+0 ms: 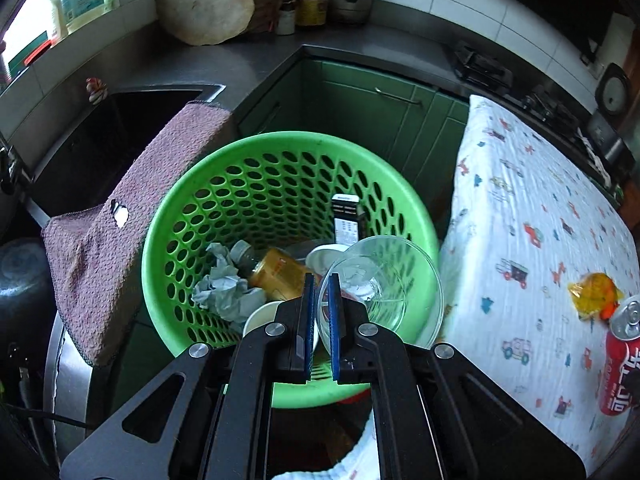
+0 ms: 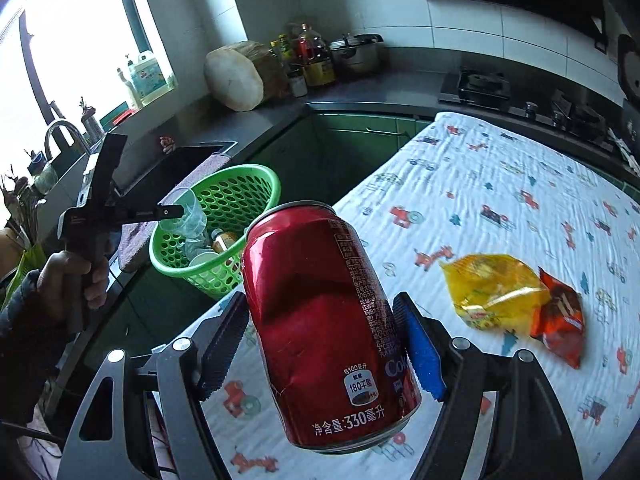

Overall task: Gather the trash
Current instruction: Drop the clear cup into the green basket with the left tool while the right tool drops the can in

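Between the right gripper's [image 2: 322, 344] jaws sits a dented red aluminium drink can [image 2: 324, 328], clamped on both sides and tilted, held above the surface covered by a white cloth printed with little vehicles [image 2: 500, 184]. Its label reads "330" after some Chinese characters, "180" inside a small badge, and the letters "Co" at the edge; the rest is too small to read. Only the right wrist view shows the person's hand [image 2: 76, 276] on the left gripper's handle, and a crumpled yellow plastic wrapper [image 2: 492, 290] touching an orange-brown snack packet [image 2: 560, 326] on the cloth. Looking down from the left wrist, the left gripper [image 1: 322, 320] has its jaws pinched tight on the rim of a clear plastic cup [image 1: 380, 280], held over the round green perforated plastic basket [image 1: 240, 152]. Inside lie crumpled grey paper [image 1: 224, 292], a bottle with a gold label [image 1: 276, 272] and a dark box [image 1: 348, 216] whose print is unreadable.
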### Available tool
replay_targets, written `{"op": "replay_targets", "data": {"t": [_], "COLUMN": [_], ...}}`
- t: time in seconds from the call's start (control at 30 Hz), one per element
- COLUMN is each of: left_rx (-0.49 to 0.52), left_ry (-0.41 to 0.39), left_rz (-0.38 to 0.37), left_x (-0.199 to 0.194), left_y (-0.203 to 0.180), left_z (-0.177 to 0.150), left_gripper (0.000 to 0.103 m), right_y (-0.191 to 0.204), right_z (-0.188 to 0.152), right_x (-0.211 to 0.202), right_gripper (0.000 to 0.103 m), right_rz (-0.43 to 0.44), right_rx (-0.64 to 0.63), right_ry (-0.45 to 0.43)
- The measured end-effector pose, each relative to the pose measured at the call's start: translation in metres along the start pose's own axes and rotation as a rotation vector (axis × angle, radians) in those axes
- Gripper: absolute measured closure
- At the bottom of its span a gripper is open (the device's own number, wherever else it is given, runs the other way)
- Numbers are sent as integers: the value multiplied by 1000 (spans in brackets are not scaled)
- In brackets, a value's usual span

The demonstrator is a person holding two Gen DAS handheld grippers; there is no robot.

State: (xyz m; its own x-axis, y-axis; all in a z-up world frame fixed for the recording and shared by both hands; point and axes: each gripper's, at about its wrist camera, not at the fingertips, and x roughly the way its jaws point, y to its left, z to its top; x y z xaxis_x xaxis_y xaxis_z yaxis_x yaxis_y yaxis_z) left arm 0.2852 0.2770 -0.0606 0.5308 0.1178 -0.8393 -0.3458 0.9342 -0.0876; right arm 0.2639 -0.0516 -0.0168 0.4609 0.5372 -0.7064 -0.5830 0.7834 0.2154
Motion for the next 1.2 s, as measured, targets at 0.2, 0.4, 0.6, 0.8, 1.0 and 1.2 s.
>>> {"op": "replay_targets", "data": {"t": [0.2, 0.4, 0.6, 0.8, 1.0, 1.2], "left_rx": [-75, -119, -157, -181, -209, -212], "left_ry": [50, 60, 49, 32, 34, 35], "left_rz": [4, 11, 2, 9, 12, 6], "left_x": [25, 34, 27, 16, 13, 11], "left_y": [36, 61, 79, 93, 104, 103], "left_z": [4, -1, -7, -12, -17, -17], "left_gripper": [94, 64, 52, 41, 40, 40], "right_y": [32, 63, 96, 126, 140, 134], "right_z": [36, 65, 91, 108, 115, 113], "right_x": [42, 86, 132, 172, 185, 167], "right_gripper": [31, 31, 31, 31, 26, 23], "right_rz": [49, 97, 138, 170, 180, 177], "right_rx": [-53, -86, -120, -131, -135, -135], "right_ry": [16, 31, 40, 58, 43, 12]}}
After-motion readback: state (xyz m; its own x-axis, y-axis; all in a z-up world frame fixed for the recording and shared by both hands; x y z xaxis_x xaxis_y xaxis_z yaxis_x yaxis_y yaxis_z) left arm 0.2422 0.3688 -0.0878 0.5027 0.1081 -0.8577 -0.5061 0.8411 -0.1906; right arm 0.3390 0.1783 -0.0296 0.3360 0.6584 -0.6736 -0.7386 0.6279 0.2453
